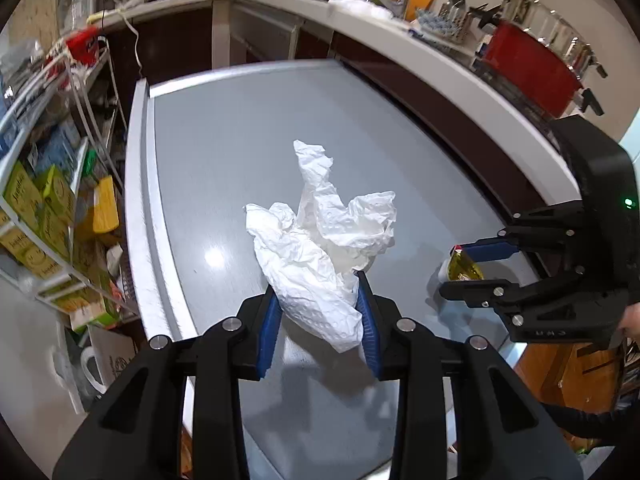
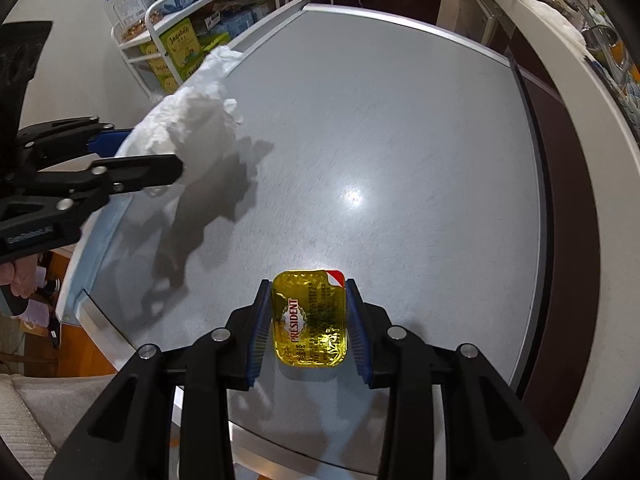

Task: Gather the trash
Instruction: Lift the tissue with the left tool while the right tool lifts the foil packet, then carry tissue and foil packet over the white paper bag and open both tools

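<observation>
While the left gripper clenched a crumpled paper towel above the grey table, the right gripper grasped a gold butter packet at the near edge. The towel's loose far end could snag or tear free. Only the right wrist view showed the packet's printed lid.

Both hand-held tools are matte black plastic. The left gripper has angular linkage arms pinned with round silver screw heads and two ribbed blue rubber pads lining its fingers. The right gripper is built alike; from the left wrist view its bulky housing shows a small green light, embossed lettering, and a dark sleeve behind it.
</observation>
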`<state>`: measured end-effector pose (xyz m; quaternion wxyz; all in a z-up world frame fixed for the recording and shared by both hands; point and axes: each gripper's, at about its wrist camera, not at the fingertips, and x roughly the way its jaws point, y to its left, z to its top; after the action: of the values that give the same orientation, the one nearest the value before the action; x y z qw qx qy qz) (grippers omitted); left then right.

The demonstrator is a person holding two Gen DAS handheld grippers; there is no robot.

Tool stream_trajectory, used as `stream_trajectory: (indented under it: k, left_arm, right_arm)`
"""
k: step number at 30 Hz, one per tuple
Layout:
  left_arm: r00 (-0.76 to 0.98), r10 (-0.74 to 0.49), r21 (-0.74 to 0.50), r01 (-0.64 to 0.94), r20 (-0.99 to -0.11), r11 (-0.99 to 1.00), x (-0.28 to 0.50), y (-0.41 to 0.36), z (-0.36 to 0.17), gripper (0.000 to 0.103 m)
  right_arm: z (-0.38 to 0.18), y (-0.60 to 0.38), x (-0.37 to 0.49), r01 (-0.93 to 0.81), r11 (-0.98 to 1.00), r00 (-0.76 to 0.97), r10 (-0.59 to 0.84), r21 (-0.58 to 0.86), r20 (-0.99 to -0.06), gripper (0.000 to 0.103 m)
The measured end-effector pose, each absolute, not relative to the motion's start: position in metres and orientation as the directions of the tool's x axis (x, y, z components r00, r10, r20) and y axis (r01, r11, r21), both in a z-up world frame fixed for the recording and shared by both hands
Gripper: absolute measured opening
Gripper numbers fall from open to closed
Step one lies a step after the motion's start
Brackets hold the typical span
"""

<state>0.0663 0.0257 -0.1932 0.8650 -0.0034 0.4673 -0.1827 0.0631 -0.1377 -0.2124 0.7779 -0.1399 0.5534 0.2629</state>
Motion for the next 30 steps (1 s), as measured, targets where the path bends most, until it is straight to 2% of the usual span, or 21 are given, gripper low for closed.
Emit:
stream_trajectory:
  k: [13,22,27,30]
  left_arm:
    - [0.606,-0.308,-0.136,0.314,-0.733,0.94,0.047,0.033,-0.131,0.036]
    - [0.652,-0.329,-0.101,0.362,-0.683,0.927,0.005,0.028,-0.091,0.036]
    - [0.617,-0.362,-0.097,0.419,-0.699,0.903,-0.03,0.022,-0.089,0.036]
    - [0.561,-0.368,-0.081,0.469,-0.742,0.88,-0.054,0.011,-0.104,0.036]
  right_arm:
    - [-0.151,-0.159,0.04,-0.54,0.838,0.364,0.313,0.074,-0.877,0.036]
    - [-0.101,-0.167,0.008,-0.558,0.826,0.425,0.369,0.082,-0.826,0.035]
    - [-0.094,-0.172,-0.024,-0.567,0.815,0.4,0.4,0.121,-0.825,0.035]
    - [-0.115,-0.174,-0.047,-0.562,0.815,0.348,0.386,0.139,-0.854,0.036]
